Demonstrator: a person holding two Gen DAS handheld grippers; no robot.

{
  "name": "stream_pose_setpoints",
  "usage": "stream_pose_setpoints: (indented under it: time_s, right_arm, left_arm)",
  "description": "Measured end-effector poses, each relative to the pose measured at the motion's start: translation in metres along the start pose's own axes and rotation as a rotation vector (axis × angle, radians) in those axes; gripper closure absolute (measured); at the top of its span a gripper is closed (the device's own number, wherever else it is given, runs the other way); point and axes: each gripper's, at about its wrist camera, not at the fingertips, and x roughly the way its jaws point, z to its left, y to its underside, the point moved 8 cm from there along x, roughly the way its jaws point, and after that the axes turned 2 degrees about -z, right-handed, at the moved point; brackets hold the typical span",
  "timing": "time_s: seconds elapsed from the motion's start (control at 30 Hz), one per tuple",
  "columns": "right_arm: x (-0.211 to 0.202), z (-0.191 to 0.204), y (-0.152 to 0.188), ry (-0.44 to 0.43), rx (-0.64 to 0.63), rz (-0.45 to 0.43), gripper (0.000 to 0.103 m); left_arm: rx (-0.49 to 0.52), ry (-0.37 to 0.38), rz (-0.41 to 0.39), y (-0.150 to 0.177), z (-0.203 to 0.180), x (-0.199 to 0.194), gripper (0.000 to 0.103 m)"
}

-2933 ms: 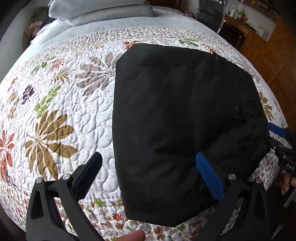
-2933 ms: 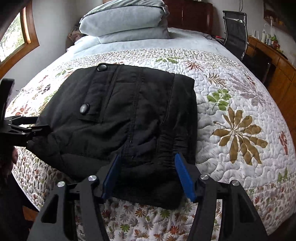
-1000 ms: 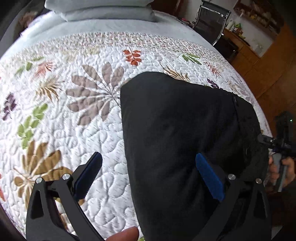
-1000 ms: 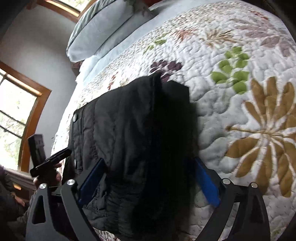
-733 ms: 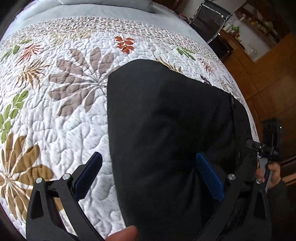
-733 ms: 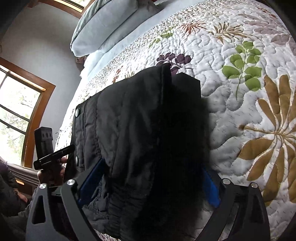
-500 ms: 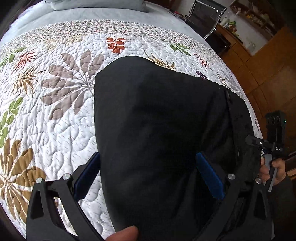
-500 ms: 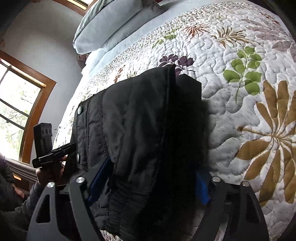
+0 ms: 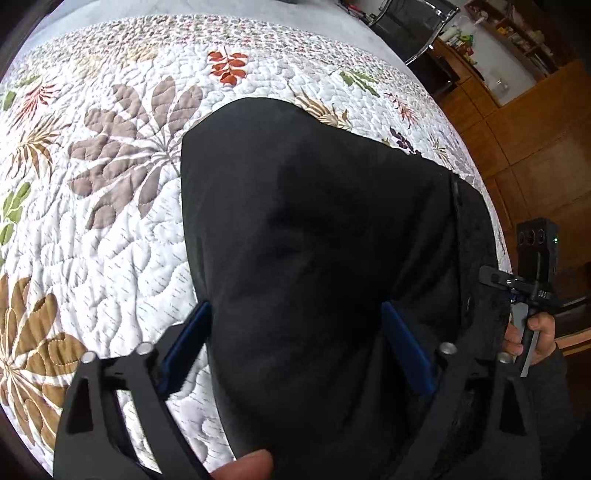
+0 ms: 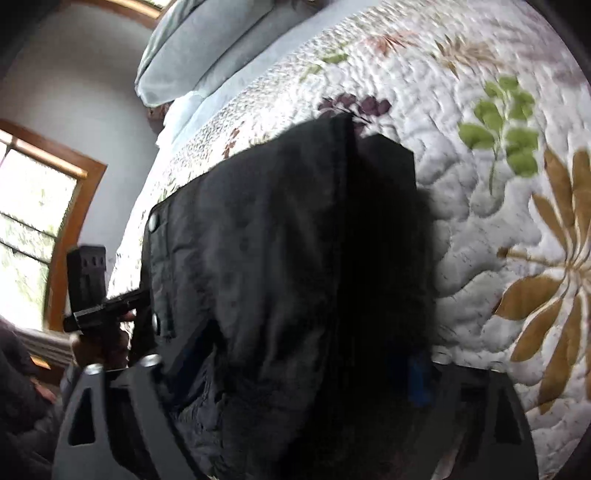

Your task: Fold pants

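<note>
Folded black pants [image 9: 314,221] lie on the flowered quilt [image 9: 110,240] near the bed's front edge. My left gripper [image 9: 295,306] straddles the near end of the bundle and its jaws are closing. Its blue pads [image 9: 188,339] touch the fabric on both sides. In the right wrist view the pants [image 10: 277,240] show snaps and quilted seams. My right gripper [image 10: 310,343] is shut on that end, with its pads half buried in cloth. Each view shows the other gripper, the right [image 9: 532,288] and the left [image 10: 96,295], held by a hand beside the bed.
The quilt [image 10: 498,221] covers the whole bed. Grey pillows [image 10: 192,48] lie at the head. A window [image 10: 29,229] is on one side, an office chair [image 9: 413,29] and wooden cabinets [image 9: 535,129] on the other. A fingertip [image 9: 243,465] shows at the bottom.
Both grippers went from wide open to closed in on the pants. The left gripper shifted so the bundle fills the gap between its pads. The right view is now blurred.
</note>
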Motion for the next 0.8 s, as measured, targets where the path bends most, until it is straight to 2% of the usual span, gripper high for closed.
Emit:
stream_pose_setpoints:
  time_s: [0.1,0.2,0.4,0.6,0.8]
  right_arm:
    - [-0.012,0.008,-0.001,-0.008,-0.042,-0.019,0.045]
    - [-0.018,0.014,-0.005,-0.007,-0.059,-0.032,0.054]
    - [-0.022,0.028,-0.008,-0.006,-0.083,-0.044,0.060]
    - [-0.020,0.039,-0.014,-0.027,-0.084,-0.055,0.063]
    - [-0.016,0.051,-0.023,-0.058,-0.078,-0.064,0.064]
  left_arm:
    - [-0.007,0.016,-0.006,-0.002,-0.002,0.000,0.027]
    - [-0.019,0.022,-0.005,-0.003,-0.004,-0.001,0.036]
    - [-0.016,0.044,-0.008,-0.002,-0.004,-0.009,0.058]
    - [-0.001,0.051,-0.009,-0.004,-0.004,-0.016,0.070]
    - [0.011,0.041,-0.022,-0.008,0.001,-0.023,0.076]
